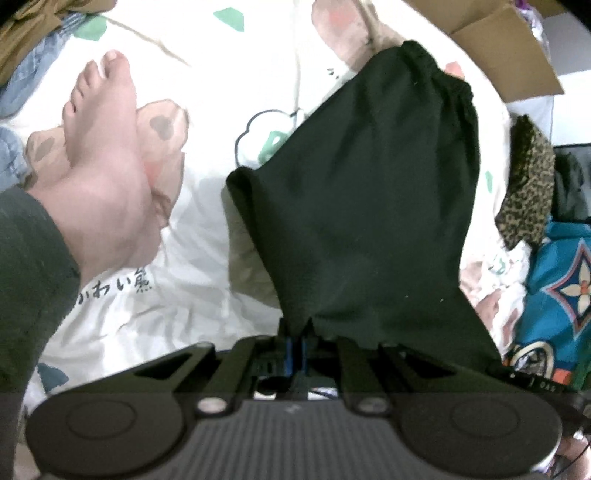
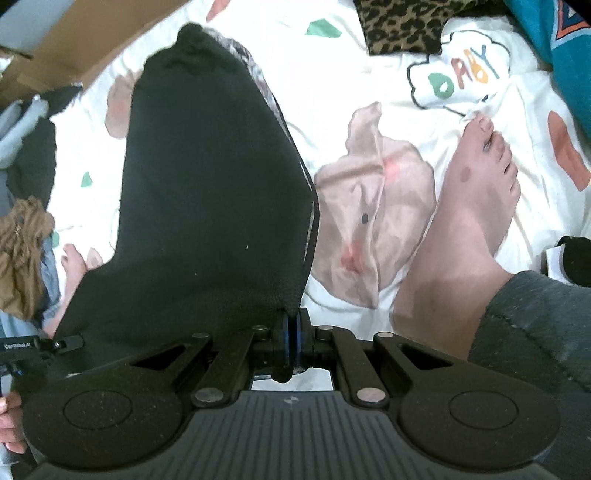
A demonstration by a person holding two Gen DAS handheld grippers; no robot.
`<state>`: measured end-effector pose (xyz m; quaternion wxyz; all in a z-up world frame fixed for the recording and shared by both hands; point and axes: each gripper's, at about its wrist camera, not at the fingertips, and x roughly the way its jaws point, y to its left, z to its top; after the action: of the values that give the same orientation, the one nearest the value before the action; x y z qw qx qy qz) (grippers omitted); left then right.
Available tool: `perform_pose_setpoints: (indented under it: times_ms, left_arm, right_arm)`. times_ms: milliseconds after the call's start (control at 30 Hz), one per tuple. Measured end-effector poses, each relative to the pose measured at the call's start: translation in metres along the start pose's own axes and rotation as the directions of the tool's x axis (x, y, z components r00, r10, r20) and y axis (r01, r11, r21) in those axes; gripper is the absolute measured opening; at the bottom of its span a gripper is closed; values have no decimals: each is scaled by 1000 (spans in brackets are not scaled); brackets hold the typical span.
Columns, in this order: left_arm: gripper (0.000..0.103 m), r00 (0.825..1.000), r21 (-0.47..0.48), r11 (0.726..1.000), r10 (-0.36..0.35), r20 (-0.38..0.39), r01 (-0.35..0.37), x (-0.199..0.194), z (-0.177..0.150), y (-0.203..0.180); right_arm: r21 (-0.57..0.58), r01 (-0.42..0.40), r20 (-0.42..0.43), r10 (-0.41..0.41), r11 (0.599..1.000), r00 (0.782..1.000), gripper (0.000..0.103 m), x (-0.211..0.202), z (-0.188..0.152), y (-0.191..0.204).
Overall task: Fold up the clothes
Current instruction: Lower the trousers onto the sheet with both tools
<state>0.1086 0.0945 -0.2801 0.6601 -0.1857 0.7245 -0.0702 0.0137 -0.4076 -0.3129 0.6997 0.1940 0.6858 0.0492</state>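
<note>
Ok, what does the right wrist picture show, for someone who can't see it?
The right gripper is shut on a corner of a black fabric garment that hangs over a white cartoon-print bedsheet. A person's bare foot rests on the sheet to the right, with a leopard-print cloth at the top.

A home bedroom — printed bedsheet (image 1: 192, 280), clothes piles (image 2: 22, 251).

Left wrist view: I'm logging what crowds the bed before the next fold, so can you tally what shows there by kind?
Black garment, pinched in the left gripper: 1
Leopard-print cloth: 1
Cardboard box: 1
Bare foot: 1
Printed sheet: 1
Total: 5
</note>
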Motion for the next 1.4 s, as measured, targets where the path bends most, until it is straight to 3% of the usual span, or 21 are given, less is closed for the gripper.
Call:
perform_pose_setpoints:
  times_ms: [133, 367, 533, 800, 1167, 1400]
  left_arm:
    - [5, 999, 10, 1000, -6, 31, 5, 21, 9, 11]
    - [5, 999, 4, 1000, 7, 50, -7, 10, 39, -22]
    - [5, 997, -5, 1000, -28, 70, 28, 6, 62, -28]
    - [5, 995, 39, 998, -50, 89, 47, 15, 85, -42]
    - [5, 995, -14, 997, -74, 67, 76, 47, 121, -35]
    - [5, 996, 7, 998, -63, 56, 62, 60, 148, -38]
  right_arm:
    - [18, -21, 39, 20, 1000, 999, 1, -27, 11, 6]
    - [45, -39, 72, 36, 998, 997, 1, -42, 41, 19]
    - [101, -124, 127, 111, 987, 986, 1, -26, 65, 18]
    - [161, -129, 119, 110, 979, 987, 1, -9, 86, 7]
    - [166, -140, 81, 128, 976, 988, 1, 24, 122, 8]
    - [163, -149, 70, 139, 975, 988, 1, 41, 153, 12]
